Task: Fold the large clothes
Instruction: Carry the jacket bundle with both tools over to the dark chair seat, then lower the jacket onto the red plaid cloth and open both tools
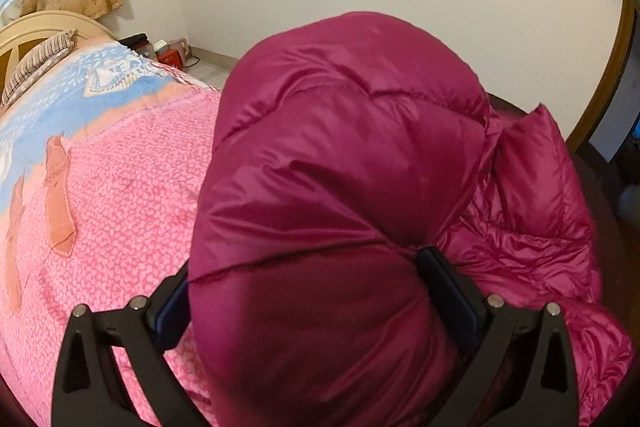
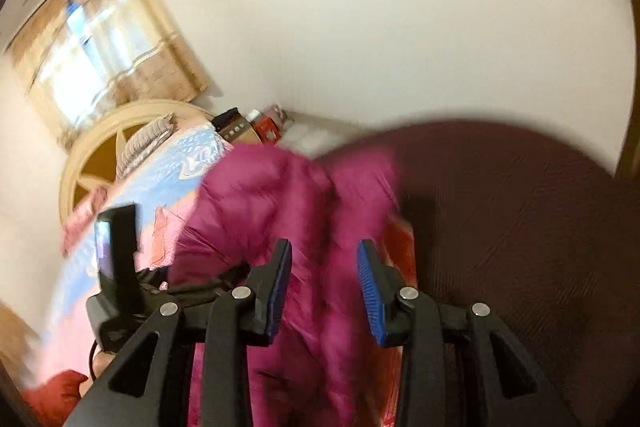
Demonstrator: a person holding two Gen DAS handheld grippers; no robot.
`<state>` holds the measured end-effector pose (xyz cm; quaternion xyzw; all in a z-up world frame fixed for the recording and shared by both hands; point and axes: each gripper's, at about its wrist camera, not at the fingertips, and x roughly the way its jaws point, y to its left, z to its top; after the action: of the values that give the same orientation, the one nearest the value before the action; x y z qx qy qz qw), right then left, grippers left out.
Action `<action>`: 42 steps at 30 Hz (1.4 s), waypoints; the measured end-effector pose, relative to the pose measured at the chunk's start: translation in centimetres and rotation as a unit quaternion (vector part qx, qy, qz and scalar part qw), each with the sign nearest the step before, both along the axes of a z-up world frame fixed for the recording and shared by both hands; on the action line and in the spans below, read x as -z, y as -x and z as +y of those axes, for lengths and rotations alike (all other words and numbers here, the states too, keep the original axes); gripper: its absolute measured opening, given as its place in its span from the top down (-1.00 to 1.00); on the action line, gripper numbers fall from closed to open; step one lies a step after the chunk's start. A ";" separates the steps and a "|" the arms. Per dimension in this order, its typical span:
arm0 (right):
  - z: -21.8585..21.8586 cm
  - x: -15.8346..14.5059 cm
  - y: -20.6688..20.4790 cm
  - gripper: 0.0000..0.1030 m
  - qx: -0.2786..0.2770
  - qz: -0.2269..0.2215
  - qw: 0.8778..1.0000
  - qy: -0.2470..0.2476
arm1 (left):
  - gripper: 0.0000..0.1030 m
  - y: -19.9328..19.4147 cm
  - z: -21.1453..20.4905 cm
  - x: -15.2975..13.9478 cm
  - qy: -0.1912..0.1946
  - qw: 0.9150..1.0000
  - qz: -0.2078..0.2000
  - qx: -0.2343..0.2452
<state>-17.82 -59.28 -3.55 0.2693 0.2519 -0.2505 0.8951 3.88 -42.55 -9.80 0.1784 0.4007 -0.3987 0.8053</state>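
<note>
A magenta puffy down jacket (image 1: 340, 155) lies on a bed with a pink quilt (image 1: 112, 187). My left gripper (image 1: 308, 291) is shut on a thick fold of the jacket and holds it lifted above the bed; the puffed fabric hides most of both fingers. The rest of the jacket (image 1: 532, 227) lies crumpled to the right. In the blurred right wrist view the jacket (image 2: 280, 211) lies ahead and below. My right gripper (image 2: 324, 287) is open and empty above it, blue pads apart. The left gripper's body (image 2: 116, 267) shows at the left.
A cream headboard (image 1: 24, 31) and striped pillow (image 1: 36, 67) are at the bed's far end. Small boxes (image 1: 168, 53) stand on the floor by the wall. A dark maroon cover (image 2: 520, 211) spreads at the right. A curtained window (image 2: 104, 55) is behind.
</note>
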 end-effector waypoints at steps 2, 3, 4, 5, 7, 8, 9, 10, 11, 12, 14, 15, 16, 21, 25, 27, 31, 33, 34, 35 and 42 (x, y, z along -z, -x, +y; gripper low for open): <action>1.0 -2.0 -1.8 0.34 -0.031 0.009 0.999 0.033 | -1.00 0.7 0.4 -0.5 -0.001 1.000 -0.009 0.000; 1.3 -2.5 -2.8 0.37 -0.047 0.014 0.998 0.040 | -1.00 0.4 0.3 -0.6 -0.002 1.000 -0.014 0.001; 1.5 -2.6 -3.9 0.37 -0.058 0.019 0.997 0.044 | -1.00 0.2 0.2 -0.9 -0.004 1.000 -0.019 0.004; 1.5 -2.4 -5.1 0.37 -0.065 0.032 0.996 0.045 | -1.00 0.3 0.4 -1.1 -0.005 1.000 -0.022 0.006; 1.1 -0.8 -7.7 0.37 -0.055 0.067 0.996 0.029 | -1.00 0.9 1.0 -1.7 -0.005 1.000 -0.026 0.007; 0.4 0.2 -7.5 0.37 -0.051 0.077 0.996 0.016 | -1.00 1.2 1.3 -2.0 -0.003 1.000 -0.028 0.007; -0.2 1.4 -8.0 0.37 -0.040 0.091 0.995 -0.001 | -1.00 1.6 1.6 -2.3 -0.001 0.999 -0.031 0.008; -0.3 2.2 -8.2 0.37 -0.033 0.099 0.995 -0.008 | -1.00 2.0 1.8 -2.4 -0.002 0.999 -0.038 0.010; -0.8 3.1 -8.4 0.37 -0.023 0.109 0.994 -0.015 | -1.00 2.0 1.8 -2.3 -0.003 0.999 -0.042 0.011; -1.1 3.9 -8.4 0.37 -0.017 0.115 0.993 -0.023 | -1.00 2.3 1.7 -2.3 -0.005 0.999 -0.047 0.013; -1.5 5.3 -8.4 0.38 -0.005 0.118 0.992 -0.041 | -1.00 2.1 1.5 -2.1 -0.004 0.999 -0.045 0.014; -1.7 5.8 -8.1 0.38 0.000 0.112 0.992 -0.049 | -1.00 2.2 1.4 -2.0 -0.003 0.999 -0.043 0.015; -1.8 6.3 -7.9 0.38 0.004 0.109 0.993 -0.053 | -1.00 2.4 1.3 -2.0 -0.003 0.999 -0.043 0.015; -1.2 7.7 -7.4 0.41 0.026 0.108 0.994 -0.020 | -1.00 2.0 0.5 -1.2 -0.008 0.999 -0.048 0.014; -1.1 8.3 -6.2 0.41 0.047 0.096 0.994 -0.024 | -1.00 1.3 0.0 -0.5 -0.011 0.999 -0.041 0.013; -0.7 8.3 -5.7 0.41 0.057 0.095 0.994 -0.014 | -1.00 1.3 0.0 -0.4 -0.014 0.999 -0.036 0.014; 0.5 8.0 -6.4 0.41 0.063 0.112 0.992 0.009 | -1.00 2.4 0.9 -1.1 -0.022 0.998 -0.054 0.018; 1.8 7.7 -7.5 0.40 0.067 0.126 0.989 0.029 | -1.00 3.1 2.3 -1.8 -0.019 0.998 -0.052 0.021; 2.3 7.6 -8.1 0.38 0.067 0.131 0.989 0.036 | -1.00 3.4 3.1 -2.2 -0.012 0.999 -0.047 0.021; 2.8 7.4 -8.2 0.37 0.065 0.137 0.987 0.044 | -1.00 3.5 3.7 -2.4 -0.008 0.999 -0.044 0.022; 6.3 5.7 -6.4 -0.09 0.084 0.161 0.981 0.067 | -1.00 6.3 8.0 -4.2 -0.008 0.997 -0.076 0.024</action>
<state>-11.44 -52.98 -9.27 0.1851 0.3513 -0.3816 0.8347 -2.45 -34.57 -5.61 0.2243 0.3367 -0.4000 0.8224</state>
